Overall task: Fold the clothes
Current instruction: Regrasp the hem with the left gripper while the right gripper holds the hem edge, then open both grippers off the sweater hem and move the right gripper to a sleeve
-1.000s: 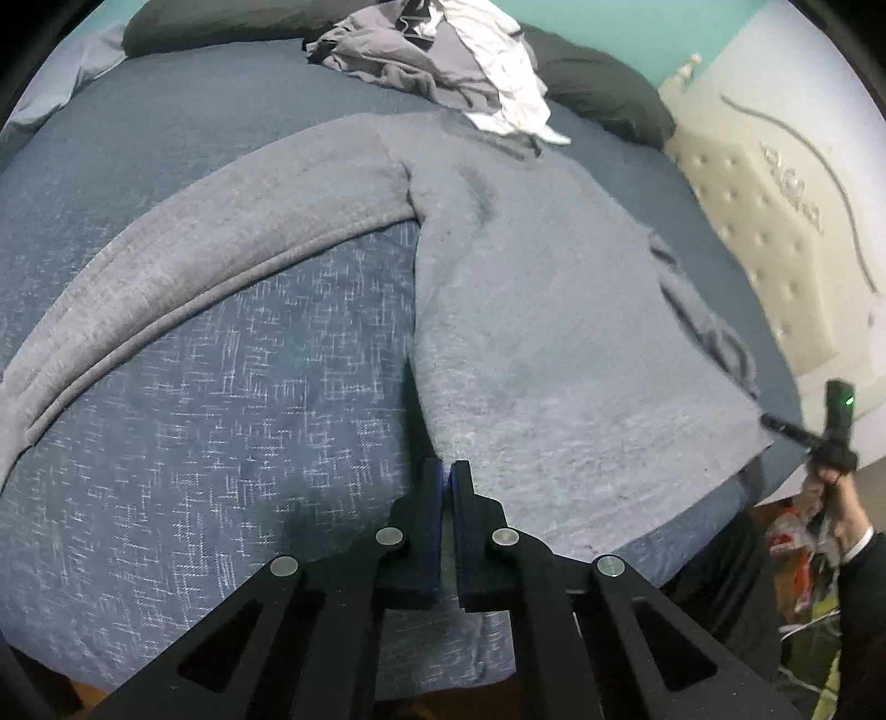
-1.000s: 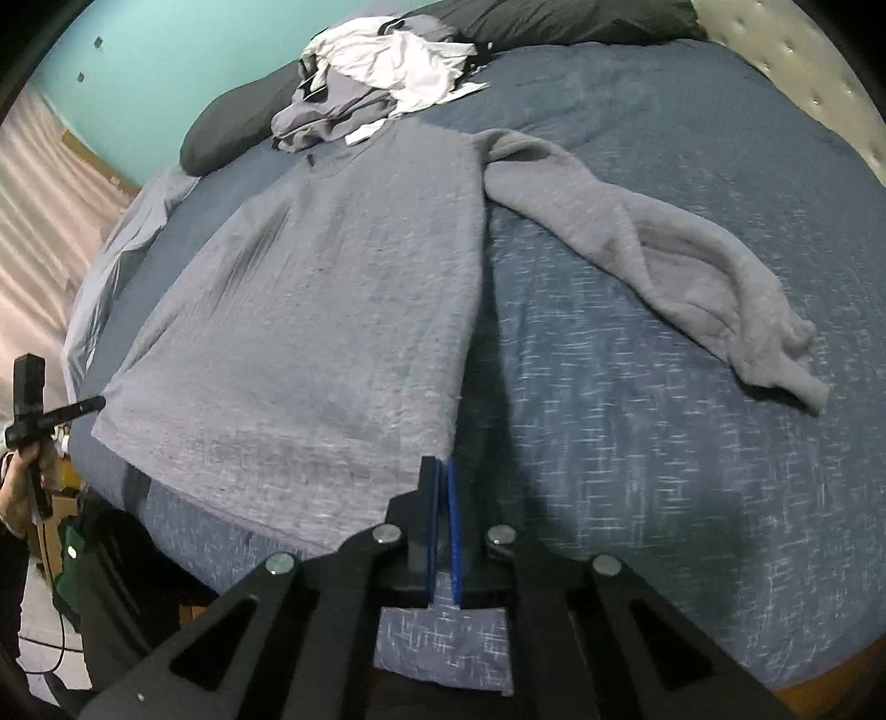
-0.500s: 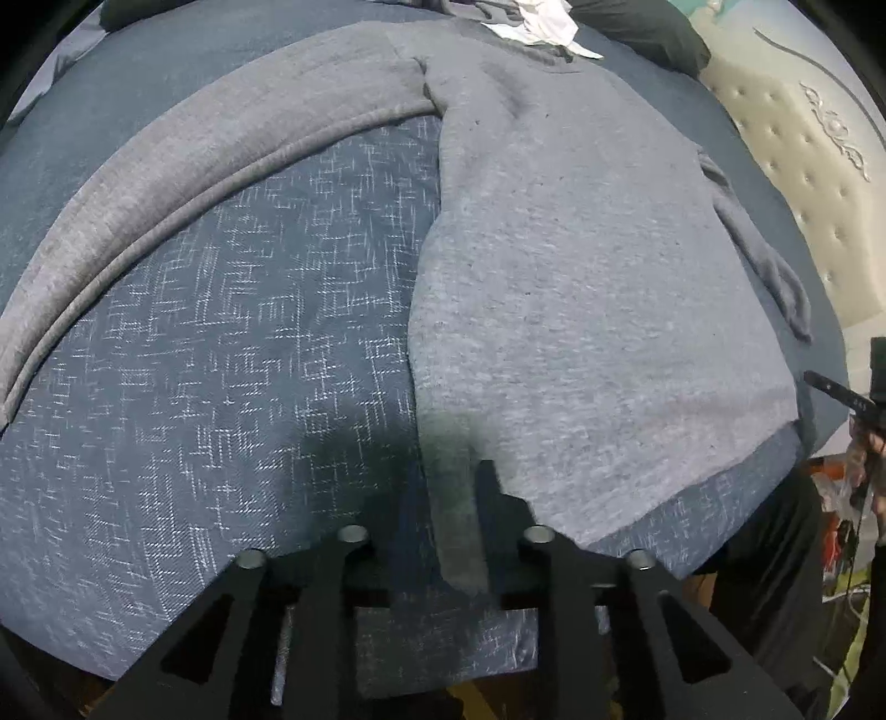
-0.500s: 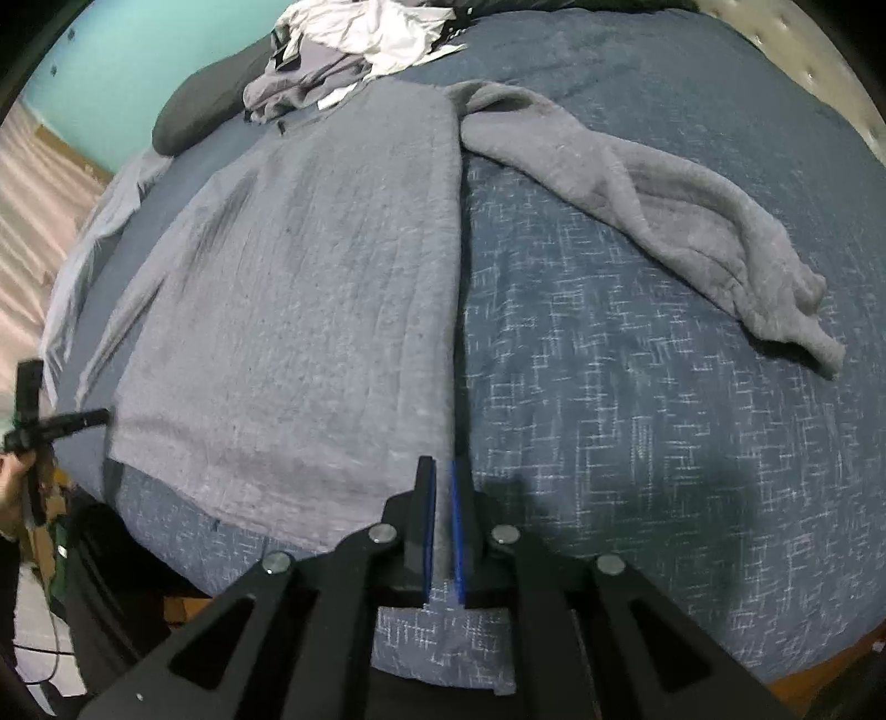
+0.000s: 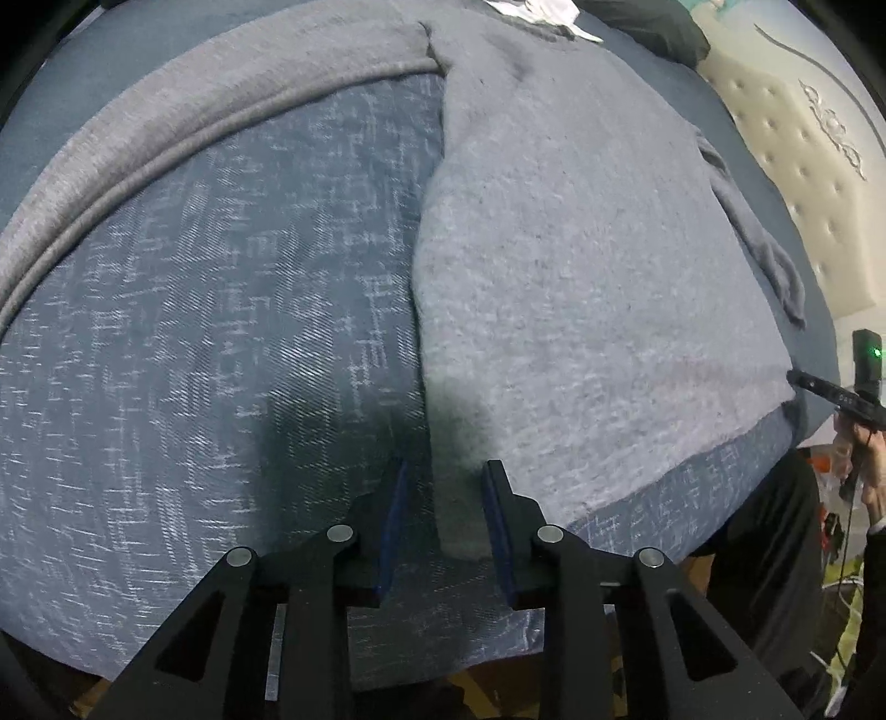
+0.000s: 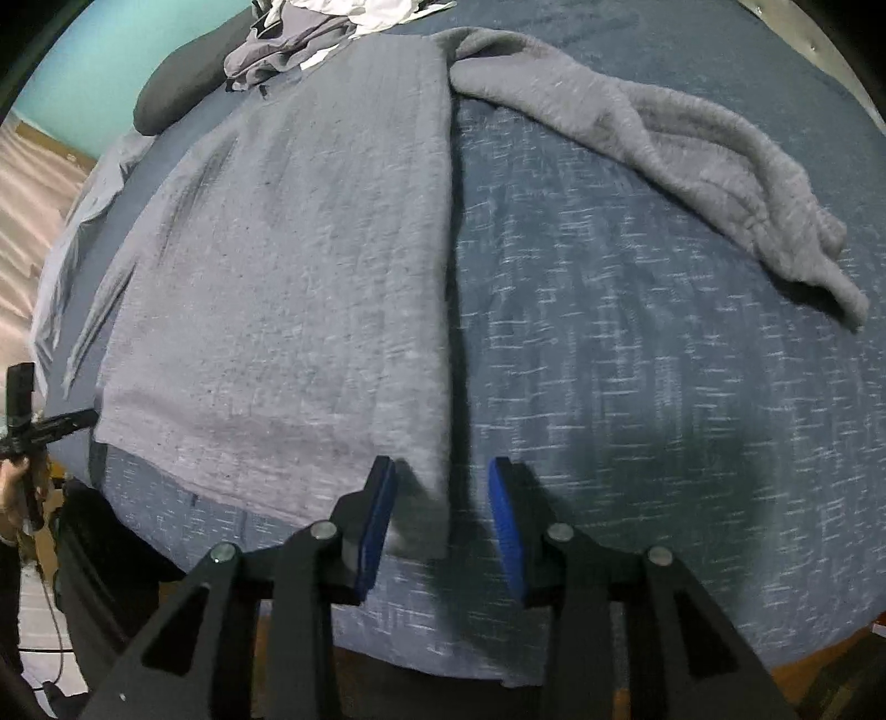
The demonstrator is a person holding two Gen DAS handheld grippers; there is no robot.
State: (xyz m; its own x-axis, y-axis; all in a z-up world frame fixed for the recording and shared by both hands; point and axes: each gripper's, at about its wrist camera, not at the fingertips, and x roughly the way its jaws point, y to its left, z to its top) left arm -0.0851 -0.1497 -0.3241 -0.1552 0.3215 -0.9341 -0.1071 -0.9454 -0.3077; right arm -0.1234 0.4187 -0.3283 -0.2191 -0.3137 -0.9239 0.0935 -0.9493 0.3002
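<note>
Flat on the blue bedspread (image 5: 194,343) lies the grey sweater (image 5: 581,266), its body spread toward the near edge of the bed and its hem running along that edge. One sleeve (image 5: 183,127) stretches out long to the left in the left wrist view; the other sleeve (image 6: 692,144) lies crumpled on the bedspread to the right in the right wrist view.

The left gripper (image 5: 446,518) points steeply down at one bottom corner of the sweater. Its jaws are closing, with the corner of the cloth between the blue pads (image 5: 396,520); the pads seem not to press on it yet, though blur makes that hard to judge.

The right gripper (image 6: 443,515) points down at the other bottom corner. Its jaws are opening, spread to either side of the sweater's folded side edge and apart from it.

A heap of clothes (image 6: 326,39) sits at the far end of the bed by a dark pillow (image 6: 177,88).
</note>
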